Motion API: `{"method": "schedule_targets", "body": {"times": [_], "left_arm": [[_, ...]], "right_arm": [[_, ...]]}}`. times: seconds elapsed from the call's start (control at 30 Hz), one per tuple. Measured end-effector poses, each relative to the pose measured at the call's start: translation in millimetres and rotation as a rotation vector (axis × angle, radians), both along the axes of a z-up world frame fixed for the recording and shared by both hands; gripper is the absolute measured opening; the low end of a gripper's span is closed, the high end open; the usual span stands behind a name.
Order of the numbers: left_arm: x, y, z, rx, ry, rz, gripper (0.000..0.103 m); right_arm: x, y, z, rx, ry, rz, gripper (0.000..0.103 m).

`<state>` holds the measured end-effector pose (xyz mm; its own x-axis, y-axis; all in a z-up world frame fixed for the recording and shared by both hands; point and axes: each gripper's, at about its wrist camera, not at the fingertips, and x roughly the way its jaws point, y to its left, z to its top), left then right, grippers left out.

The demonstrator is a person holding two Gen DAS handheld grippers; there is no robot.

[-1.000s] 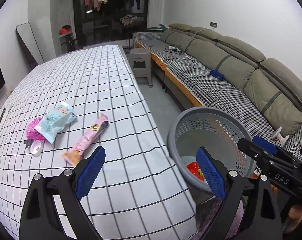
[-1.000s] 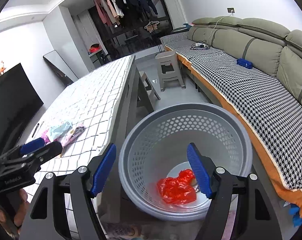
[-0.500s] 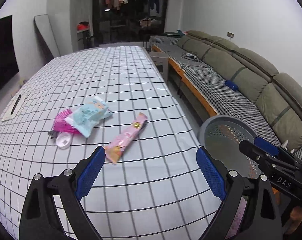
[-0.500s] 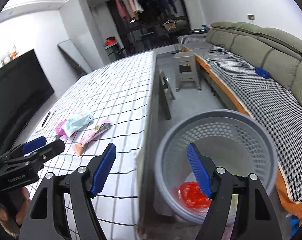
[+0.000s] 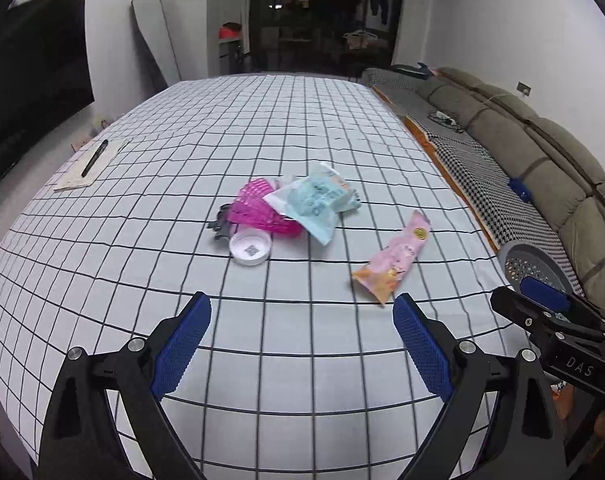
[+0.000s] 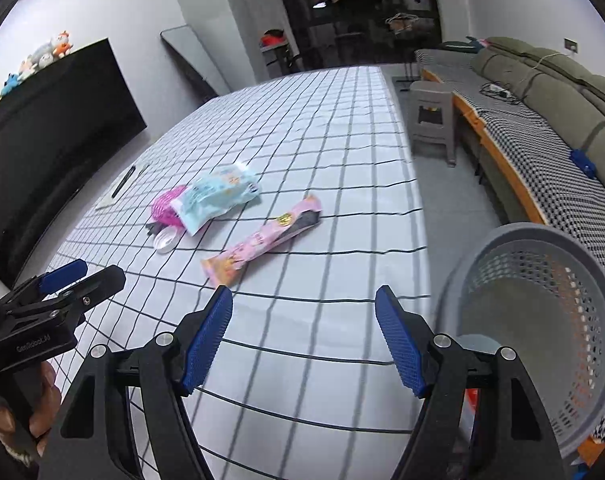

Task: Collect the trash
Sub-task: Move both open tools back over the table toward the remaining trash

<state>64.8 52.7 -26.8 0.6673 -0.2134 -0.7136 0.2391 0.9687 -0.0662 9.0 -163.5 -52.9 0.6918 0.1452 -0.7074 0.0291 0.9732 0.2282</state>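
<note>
A pink snack wrapper (image 5: 394,258) (image 6: 262,242) lies on the checked table. Left of it sit a light-blue packet (image 5: 314,200) (image 6: 216,196), a magenta mesh piece (image 5: 258,210) (image 6: 164,206) and a white lid (image 5: 249,247) (image 6: 165,239). A grey perforated basket (image 6: 542,320) (image 5: 530,266) stands off the table's right edge, with a bit of red trash low inside. My left gripper (image 5: 302,344) is open and empty above the near table. My right gripper (image 6: 304,336) is open and empty near the table's right edge, beside the basket.
A paper sheet with a black pen (image 5: 94,158) lies at the table's far left. A grey stool (image 6: 432,120) and a long sofa (image 6: 562,128) stand to the right. A dark TV (image 6: 50,128) is on the left.
Both grippers have swung left from the basket toward the table. The trash pile now sits nearer the centre of both views. Both stay open.
</note>
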Motion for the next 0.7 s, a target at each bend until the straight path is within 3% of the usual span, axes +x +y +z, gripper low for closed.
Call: {"method": "schedule_targets", "body": {"times": [0.33, 0.7], "left_arm": [[23.3, 48.6, -21.8, 0.009, 0.022, 0.096, 0.091], [45.4, 66.9, -36.6, 0.007, 0.022, 0.133, 0.091]], "right_arm": [[43.1, 53.2, -22.9, -0.042, 0.095, 0.064, 0.071], [83.4, 80.3, -33.5, -0.106, 0.14, 0.047, 0.071]]}}
